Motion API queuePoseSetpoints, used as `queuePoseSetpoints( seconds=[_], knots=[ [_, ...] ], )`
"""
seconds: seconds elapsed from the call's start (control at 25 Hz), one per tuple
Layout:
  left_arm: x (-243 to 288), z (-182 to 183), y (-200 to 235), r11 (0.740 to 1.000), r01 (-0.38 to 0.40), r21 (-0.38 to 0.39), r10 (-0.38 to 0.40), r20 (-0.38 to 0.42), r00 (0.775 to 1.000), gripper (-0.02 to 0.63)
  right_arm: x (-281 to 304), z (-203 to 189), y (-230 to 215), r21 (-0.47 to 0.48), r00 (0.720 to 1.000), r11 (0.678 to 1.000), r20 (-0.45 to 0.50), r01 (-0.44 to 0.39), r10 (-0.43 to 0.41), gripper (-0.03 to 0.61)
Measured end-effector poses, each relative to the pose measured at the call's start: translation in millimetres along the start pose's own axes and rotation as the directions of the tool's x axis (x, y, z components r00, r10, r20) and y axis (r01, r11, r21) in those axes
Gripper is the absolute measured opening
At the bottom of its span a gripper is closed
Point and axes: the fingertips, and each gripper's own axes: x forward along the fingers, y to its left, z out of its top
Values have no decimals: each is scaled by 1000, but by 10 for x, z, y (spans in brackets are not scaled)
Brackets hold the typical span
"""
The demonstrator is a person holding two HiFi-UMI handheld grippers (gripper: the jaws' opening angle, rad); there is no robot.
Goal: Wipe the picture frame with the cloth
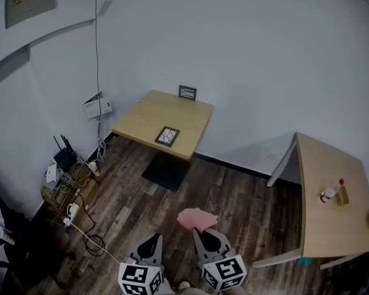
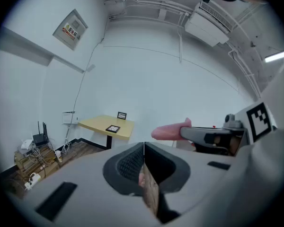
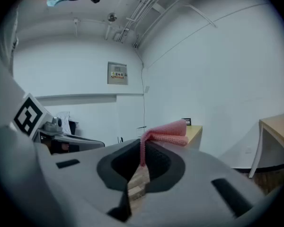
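A dark picture frame [image 1: 167, 136] lies flat near the front edge of the far square wooden table [image 1: 147, 118]; the left gripper view shows this frame [image 2: 113, 128] small and far off. A second small frame [image 1: 187, 93] stands upright at the table's back edge. My right gripper [image 1: 201, 232] is shut on a pink cloth [image 1: 196, 218], which folds over past the jaw tips [image 3: 166, 132]. My left gripper [image 1: 150, 243] is shut with nothing in it, its jaws pressed together [image 2: 144, 148]. Both grippers hang low over the floor, well short of the table.
A second wooden table [image 1: 329, 195] at the right carries a spray bottle [image 1: 330, 192] and a small brown item. Cables, a router and a power strip [image 1: 71, 212] clutter the floor at the left wall. Dark plank floor [image 1: 234, 195] lies between me and the far table.
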Motion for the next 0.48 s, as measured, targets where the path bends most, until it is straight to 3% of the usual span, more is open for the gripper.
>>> queuePoseSetpoints(
  seconds=[0.48],
  knots=[
    [-352, -179, -263, 997, -6, -73, 8, 33, 999, 5, -410, -12, 104, -3, 1000, 1000, 27, 4, -4, 11]
  ],
)
